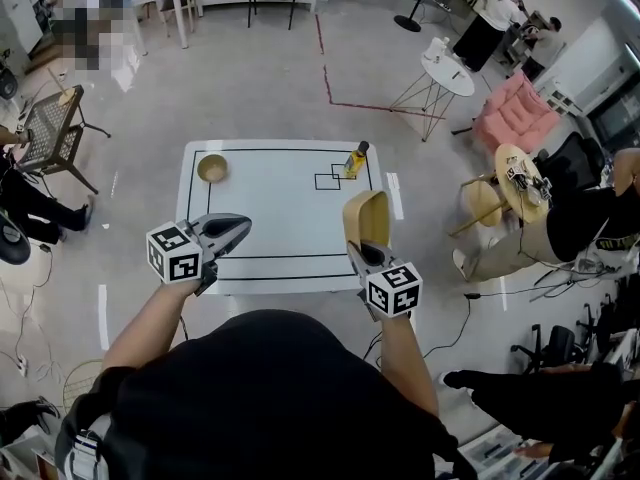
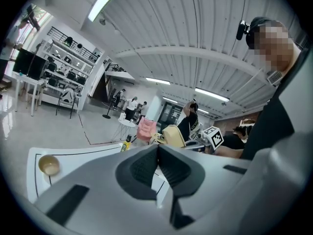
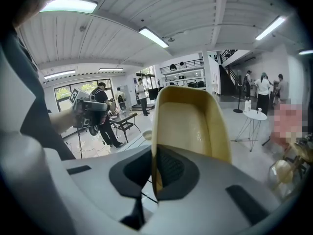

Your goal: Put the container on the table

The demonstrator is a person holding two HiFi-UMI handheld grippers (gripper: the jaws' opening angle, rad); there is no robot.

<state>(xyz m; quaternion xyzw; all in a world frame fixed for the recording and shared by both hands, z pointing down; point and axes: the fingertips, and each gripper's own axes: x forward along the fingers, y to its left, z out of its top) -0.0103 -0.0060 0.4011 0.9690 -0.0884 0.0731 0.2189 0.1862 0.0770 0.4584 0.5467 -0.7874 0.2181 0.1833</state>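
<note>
Carry step: right gripper clamped on the rim of the tan container, held aloft over the table, near right part; left gripper pinched together, empty; next, I judge, lower it onto bare tabletop, then release.
</note>
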